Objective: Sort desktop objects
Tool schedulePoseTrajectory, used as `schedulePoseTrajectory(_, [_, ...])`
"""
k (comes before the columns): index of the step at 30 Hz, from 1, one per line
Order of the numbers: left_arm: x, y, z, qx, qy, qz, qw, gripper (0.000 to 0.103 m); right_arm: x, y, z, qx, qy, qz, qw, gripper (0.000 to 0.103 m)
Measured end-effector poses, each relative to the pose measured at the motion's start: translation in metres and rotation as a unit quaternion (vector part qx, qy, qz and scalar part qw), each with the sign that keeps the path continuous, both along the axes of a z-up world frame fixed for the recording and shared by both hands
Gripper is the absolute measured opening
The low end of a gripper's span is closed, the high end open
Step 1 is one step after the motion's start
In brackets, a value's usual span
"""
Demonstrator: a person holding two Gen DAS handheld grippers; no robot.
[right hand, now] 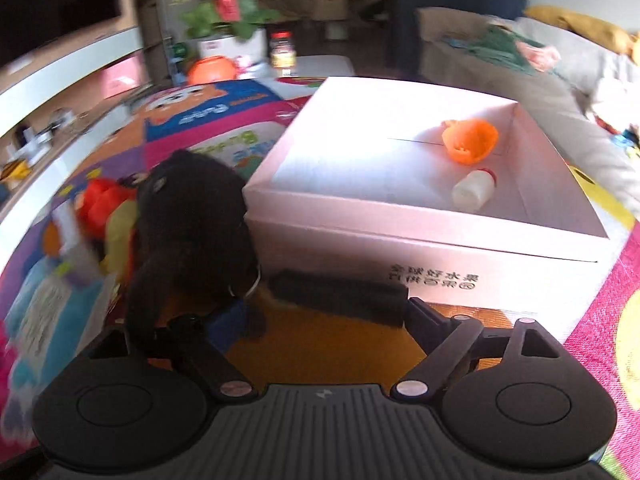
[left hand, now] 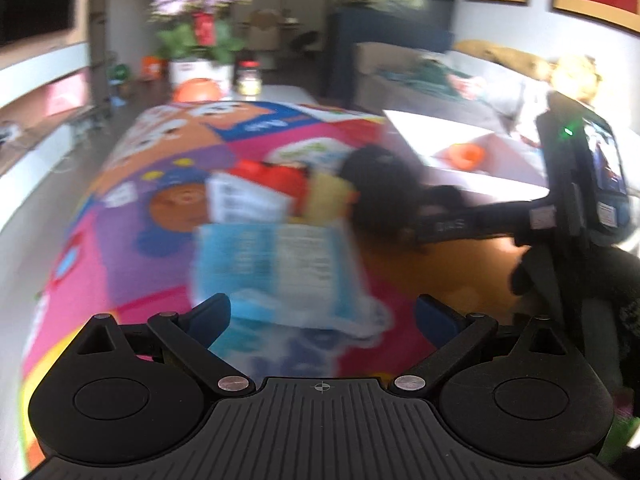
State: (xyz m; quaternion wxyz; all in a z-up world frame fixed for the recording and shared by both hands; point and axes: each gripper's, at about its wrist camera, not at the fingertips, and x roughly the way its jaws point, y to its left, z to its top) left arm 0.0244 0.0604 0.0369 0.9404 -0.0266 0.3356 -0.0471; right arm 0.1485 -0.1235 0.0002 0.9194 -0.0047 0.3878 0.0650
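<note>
mat point(right hand: 600, 320): a bright cartoon play mat in pink, purple, orange and blue patches covers the surface and carries everything else.
box point(right hand: 420, 248): a white cardboard box with an open top and dark print on its near side stands on the mat, to the right of the loose pile.
plant point(right hand: 228, 12): a potted plant with pale purple flowers and a red tag stands past the far end of the mat, blurred.
black soft thing point(right hand: 192, 220): a dark fuzzy object with a metal ring near its lower edge stands just left of the box's near corner; what it is cannot be told. it overlaps the left finger of the right gripper in that view.
blue packet point(left hand: 276, 272): a light blue packet with printed text lies on the mat, just ahead of the left gripper; blurred.
black bar point(right hand: 340, 296): a flat black oblong lies on the orange patch against the box's near side.
red and yellow items point(right hand: 108, 208): a small heap left of the black soft thing, too smeared to name.
orange cup-like piece point(right hand: 470, 140): inside the box, toward its far right.
small white bottle point(right hand: 474, 188): lies on its side inside the box, just in front of the orange piece, with a red band at one end.
left gripper point(left hand: 324, 312): spread wide, nothing between the pads.
right gripper point(right hand: 320, 316): spread wide, pads gripping nothing.
</note>
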Motion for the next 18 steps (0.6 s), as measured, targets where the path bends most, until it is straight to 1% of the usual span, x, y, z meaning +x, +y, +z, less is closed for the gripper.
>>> schedulePoseTrajectory(2, [0.005, 0.008, -0.001, 0.005, 0.002, 0.024, 0.9997, 0.101, 0.003, 0.005, -0.004, -0.01, -0.005, -0.015, 1.0, 0.085])
schedulePoseTrajectory(3, [0.008, 0.012, 0.0, 0.007, 0.001, 0.029, 0.9996, 0.101, 0.002, 0.006, -0.005, -0.016, -0.013, -0.018, 1.0, 0.079])
schedulePoseTrajectory(4, [0.012, 0.014, 0.001, 0.01, -0.002, 0.031, 0.9995, 0.101, 0.0, 0.006, -0.005, -0.022, -0.021, -0.017, 0.999, 0.076])
schedulePoseTrajectory(8, [0.03, 0.022, 0.002, 0.019, -0.013, 0.04, 0.9989, 0.102, -0.006, -0.01, -0.003, -0.022, -0.014, 0.001, 1.0, 0.076])
schedulePoseTrajectory(11, [0.041, 0.028, -0.003, 0.013, 0.0, 0.05, 0.9987, 0.102, -0.019, -0.033, 0.0, -0.02, -0.009, 0.011, 1.0, 0.076])
schedulePoseTrajectory(13, [0.046, 0.028, -0.008, -0.014, 0.016, 0.038, 0.999, 0.102, -0.031, -0.049, 0.001, -0.016, -0.004, 0.024, 1.0, 0.076])
schedulePoseTrajectory(16, [0.043, 0.016, -0.015, -0.037, 0.038, 0.012, 0.9985, 0.103, -0.055, -0.072, 0.002, -0.025, -0.009, 0.054, 0.998, 0.076])
schedulePoseTrajectory(18, [0.037, 0.003, -0.017, -0.055, 0.052, -0.023, 0.9969, 0.103, -0.07, -0.084, 0.002, -0.042, -0.022, 0.067, 0.997, 0.076])
